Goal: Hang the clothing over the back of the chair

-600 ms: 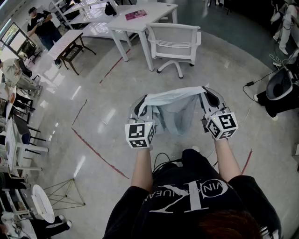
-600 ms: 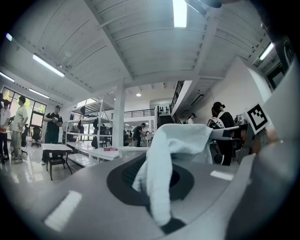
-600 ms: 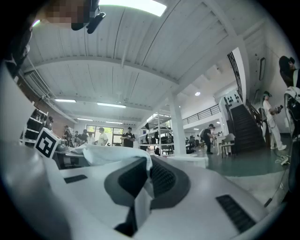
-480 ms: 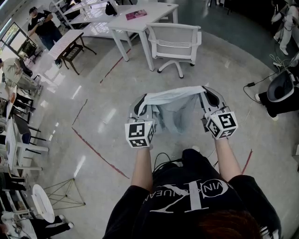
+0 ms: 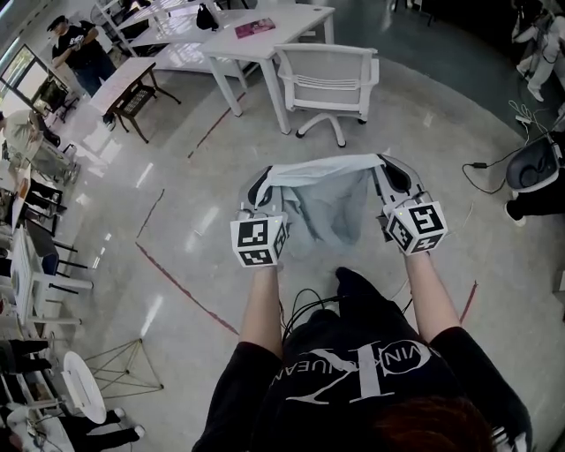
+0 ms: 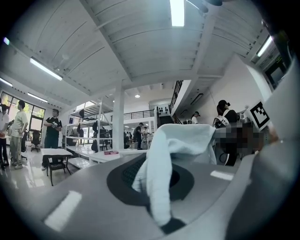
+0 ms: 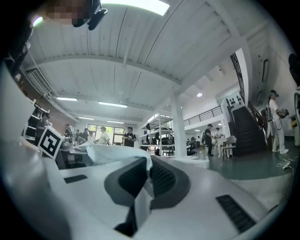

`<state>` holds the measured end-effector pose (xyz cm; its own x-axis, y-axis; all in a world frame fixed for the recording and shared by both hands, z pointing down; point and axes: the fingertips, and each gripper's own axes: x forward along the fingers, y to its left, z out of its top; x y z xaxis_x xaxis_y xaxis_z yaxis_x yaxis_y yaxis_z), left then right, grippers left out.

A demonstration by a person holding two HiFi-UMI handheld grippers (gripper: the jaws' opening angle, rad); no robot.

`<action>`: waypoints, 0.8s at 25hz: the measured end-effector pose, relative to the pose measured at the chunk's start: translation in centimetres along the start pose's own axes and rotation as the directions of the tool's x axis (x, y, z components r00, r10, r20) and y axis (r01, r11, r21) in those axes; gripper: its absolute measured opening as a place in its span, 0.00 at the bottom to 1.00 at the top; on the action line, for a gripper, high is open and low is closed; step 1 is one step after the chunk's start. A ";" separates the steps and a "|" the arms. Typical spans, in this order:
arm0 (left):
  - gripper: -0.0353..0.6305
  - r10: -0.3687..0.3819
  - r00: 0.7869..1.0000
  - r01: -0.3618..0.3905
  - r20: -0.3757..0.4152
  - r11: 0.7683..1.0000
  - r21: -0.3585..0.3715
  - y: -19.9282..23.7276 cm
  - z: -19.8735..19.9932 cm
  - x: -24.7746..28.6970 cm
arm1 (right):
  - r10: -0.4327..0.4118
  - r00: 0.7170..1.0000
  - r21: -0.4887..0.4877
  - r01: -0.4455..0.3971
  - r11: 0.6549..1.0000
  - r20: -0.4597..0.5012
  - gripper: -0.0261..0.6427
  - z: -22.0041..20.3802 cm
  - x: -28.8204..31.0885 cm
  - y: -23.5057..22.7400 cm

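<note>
Clothing (image 5: pixel 327 201): pale blue-grey garment, up in the air in front of the person, stretched btwn the two grippers. Top edge runs fairly taut from one to the other; the rest sags in loose folds below, over the floor (image 5: pixel 177 203).

L gripper (image 5: pixel 259 189) has its jaws closed on the garment's left end. In the left gripper view a bunched fold of fabric is pinched btwn the jaws and spills out toward the right. R gripper (image 5: pixel 395 179) is likewise clamped on the right end. The right gripper view shows a thin strip of cloth nipped btwn the jaws, w/ the rest trailing off left. Both grippers are held about level, marker cubes toward the person.

Chair (image 5: pixel 328 78): white, splayed base, farther off beyond the garment and well apart from it. Its slatted back is on the near side, seat toward a white table (image 5: pixel 265 40). A pink book (image 5: pixel 256 27) lies on that table.

Black cable (image 5: pixel 305 305) loops on the floor near the person's feet. Red tape lines (image 5: pixel 187 290) cross the floor at left. Far left, a person in black (image 5: pixel 79 48) stands by a dark-legged table (image 5: pixel 132 84).
</note>
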<state>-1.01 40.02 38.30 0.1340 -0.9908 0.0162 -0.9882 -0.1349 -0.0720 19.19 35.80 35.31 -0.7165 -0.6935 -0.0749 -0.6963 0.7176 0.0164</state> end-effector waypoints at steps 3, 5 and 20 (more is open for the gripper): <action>0.08 -0.017 1.000 0.018 0.011 1.000 -0.019 -0.2 0.7 0.4 | -0.010 1.000 0.009 0.010 1.000 0.007 0.06 0.1 0.1 -0.5; 0.08 -0.024 1.000 0.025 0.017 0.999 -0.031 -0.2 1.1 0.9 | -0.014 1.000 0.011 0.014 1.000 0.005 0.06 0.1 0.3 -0.9; 0.08 -0.023 0.999 0.022 -0.029 0.999 -0.025 3.6 -1.3 8.3 | -0.012 1.000 0.023 0.012 1.000 -0.002 0.06 -1.8 8.2 -4.5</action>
<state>-3.52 31.33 39.42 0.1545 -0.9869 0.0467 -0.9866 -0.1567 -0.0464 16.41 26.75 36.44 -0.7079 -0.7025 -0.0729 -0.7040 0.7102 -0.0071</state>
